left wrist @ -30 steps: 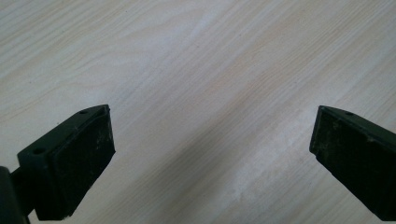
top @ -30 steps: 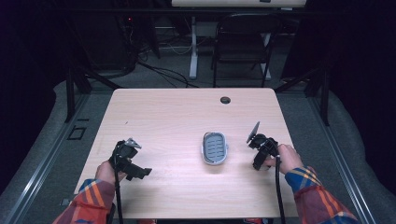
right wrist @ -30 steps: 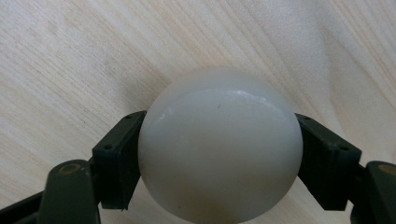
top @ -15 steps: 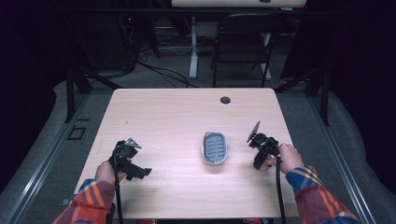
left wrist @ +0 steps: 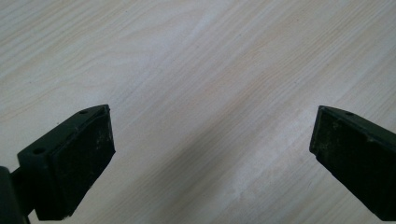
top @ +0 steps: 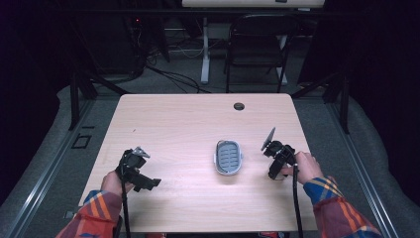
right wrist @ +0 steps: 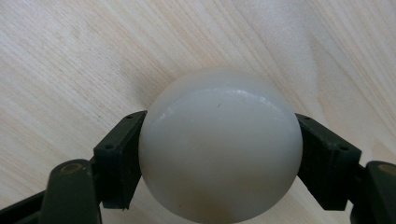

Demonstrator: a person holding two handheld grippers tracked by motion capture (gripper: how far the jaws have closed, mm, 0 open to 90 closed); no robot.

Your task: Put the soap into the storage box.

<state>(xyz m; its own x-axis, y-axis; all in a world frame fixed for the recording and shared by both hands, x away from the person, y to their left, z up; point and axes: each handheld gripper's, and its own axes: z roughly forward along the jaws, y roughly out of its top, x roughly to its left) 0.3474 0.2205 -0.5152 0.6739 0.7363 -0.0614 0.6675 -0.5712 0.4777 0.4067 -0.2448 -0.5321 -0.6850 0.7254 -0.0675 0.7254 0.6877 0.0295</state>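
White ball held near the right edge

Ball (right wrist: 219, 144), white and smooth, sat clamped between the two black jaws of the right gripper (top: 277, 161), low over the wooden surface (top: 198, 124) close to its right edge. A grey oval tray (top: 228, 157) lay just beside that gripper, toward the middle of the surface and apart from it. The left gripper (top: 136, 171) hovered near the front-left corner, its jaws spread wide with bare wood between them. A small dark hole (top: 239, 106) marked the surface near its far edge.
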